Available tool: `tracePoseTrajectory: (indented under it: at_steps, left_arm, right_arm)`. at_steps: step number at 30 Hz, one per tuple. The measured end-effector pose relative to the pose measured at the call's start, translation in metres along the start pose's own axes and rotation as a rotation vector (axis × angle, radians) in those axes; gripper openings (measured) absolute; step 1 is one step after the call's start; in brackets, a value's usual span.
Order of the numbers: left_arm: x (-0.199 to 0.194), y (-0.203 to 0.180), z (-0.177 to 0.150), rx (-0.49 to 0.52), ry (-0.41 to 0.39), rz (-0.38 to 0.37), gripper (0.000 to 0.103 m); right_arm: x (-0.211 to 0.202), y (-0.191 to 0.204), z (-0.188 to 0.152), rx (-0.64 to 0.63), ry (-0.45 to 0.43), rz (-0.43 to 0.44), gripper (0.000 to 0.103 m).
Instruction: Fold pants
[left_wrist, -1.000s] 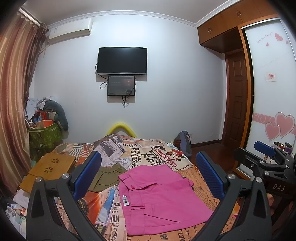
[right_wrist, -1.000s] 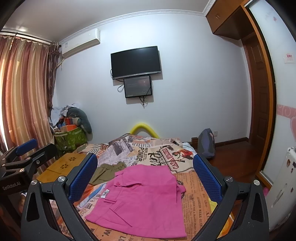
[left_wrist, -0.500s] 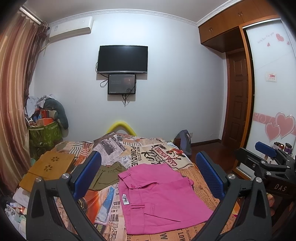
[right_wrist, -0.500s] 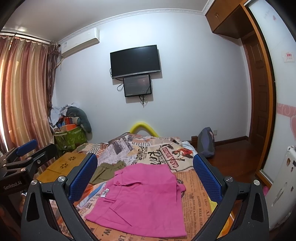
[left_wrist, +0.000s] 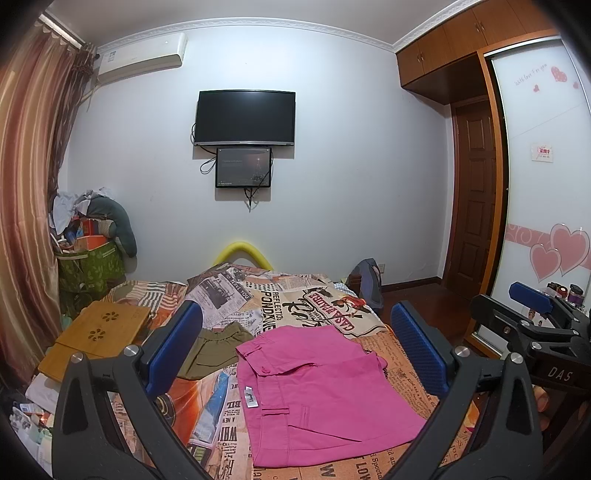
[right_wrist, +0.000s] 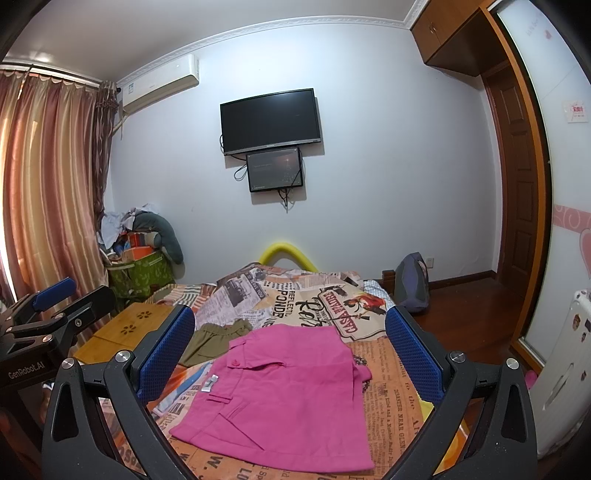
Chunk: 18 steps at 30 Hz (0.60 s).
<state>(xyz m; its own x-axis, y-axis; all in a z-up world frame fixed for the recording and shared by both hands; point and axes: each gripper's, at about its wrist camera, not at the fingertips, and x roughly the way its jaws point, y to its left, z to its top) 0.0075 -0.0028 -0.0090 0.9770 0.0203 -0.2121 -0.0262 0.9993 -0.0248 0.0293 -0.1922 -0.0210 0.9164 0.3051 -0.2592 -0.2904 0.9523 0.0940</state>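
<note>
Pink pants (left_wrist: 321, 391) (right_wrist: 284, 391) lie folded flat on the newspaper-print bedspread (left_wrist: 295, 299) (right_wrist: 295, 295), waistband toward the left with a white tag showing. Behind them sits an olive-green garment (left_wrist: 212, 349) (right_wrist: 212, 339). My left gripper (left_wrist: 295, 347) hovers above the near edge of the bed, open, holding nothing. My right gripper (right_wrist: 290, 345) is likewise open and empty, held above the pants. Each gripper appears at the edge of the other's view: the right gripper (left_wrist: 535, 325) and the left gripper (right_wrist: 48, 317).
A bamboo lap tray (left_wrist: 99, 334) (right_wrist: 129, 330) rests on the bed's left side. A green hamper piled with clothes (left_wrist: 90, 258) stands in the left corner by the curtain. A backpack (left_wrist: 369, 280) leans at the bed's far right; a wardrobe (left_wrist: 535, 221) lines the right wall.
Both cameras have tilted very slightly; the pants and both grippers stay as they were.
</note>
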Motion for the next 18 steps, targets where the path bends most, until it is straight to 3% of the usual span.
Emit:
tracePoseTrajectory:
  at_steps: [18]
  left_arm:
    - [0.0010,-0.0030,-0.0025,0.009,-0.002,0.003,0.103]
  right_arm:
    - [0.0028,-0.0003,0.0000,0.000,0.010,0.002,0.103]
